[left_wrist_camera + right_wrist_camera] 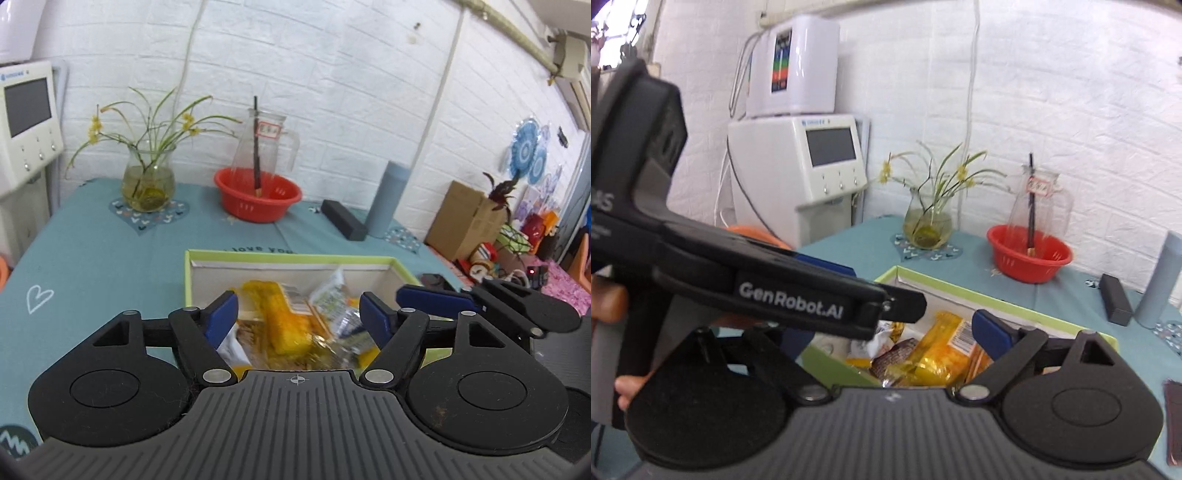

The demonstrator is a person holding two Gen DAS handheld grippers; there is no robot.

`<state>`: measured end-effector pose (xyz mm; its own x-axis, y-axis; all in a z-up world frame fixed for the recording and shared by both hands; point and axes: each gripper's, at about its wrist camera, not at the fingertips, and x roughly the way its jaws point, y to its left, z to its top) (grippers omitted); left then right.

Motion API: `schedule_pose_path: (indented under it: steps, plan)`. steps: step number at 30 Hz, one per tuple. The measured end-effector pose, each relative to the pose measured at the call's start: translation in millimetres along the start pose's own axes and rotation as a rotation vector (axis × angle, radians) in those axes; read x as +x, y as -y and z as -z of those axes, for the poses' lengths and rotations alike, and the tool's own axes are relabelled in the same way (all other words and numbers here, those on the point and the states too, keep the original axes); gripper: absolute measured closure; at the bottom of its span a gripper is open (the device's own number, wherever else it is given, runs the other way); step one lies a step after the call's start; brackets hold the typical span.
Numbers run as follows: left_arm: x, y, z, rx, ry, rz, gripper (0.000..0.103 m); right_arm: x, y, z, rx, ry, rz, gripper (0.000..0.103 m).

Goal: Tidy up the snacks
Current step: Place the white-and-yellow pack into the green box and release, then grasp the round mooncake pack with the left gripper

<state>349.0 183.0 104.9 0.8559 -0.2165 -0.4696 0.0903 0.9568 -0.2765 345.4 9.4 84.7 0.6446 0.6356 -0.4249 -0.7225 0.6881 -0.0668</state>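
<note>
Well, my 2 grippers, the left gripper (297,312) and the right gripper (436,295), both hang with jaws spread and nothing between them above the green box (258,254), where the snacks (288,317) already lie piled, so little seems left.

The right claw (897,328) is wide open over a green box (997,295) full of snack packs (945,350), holding nothing. The left claw (798,295) crosses in front. A red bowl (1028,258) sits behind on the worktop (1071,295).
</note>
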Motion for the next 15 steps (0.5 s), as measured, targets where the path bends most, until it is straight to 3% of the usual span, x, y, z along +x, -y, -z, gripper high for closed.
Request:
schedule_pose_path:
  steps: [8,15]
  plan:
    - [-46.5,27.1,34.7,0.011,-0.015,0.039,0.042,-64.5,-30.7,55.7,0.016,-0.038,0.053,0.010]
    - [-70.9,3.2,104.6,-0.159,-0.102,0.045,0.041,-89.5,-64.0,129.5,0.166,-0.136,-0.029,0.010]
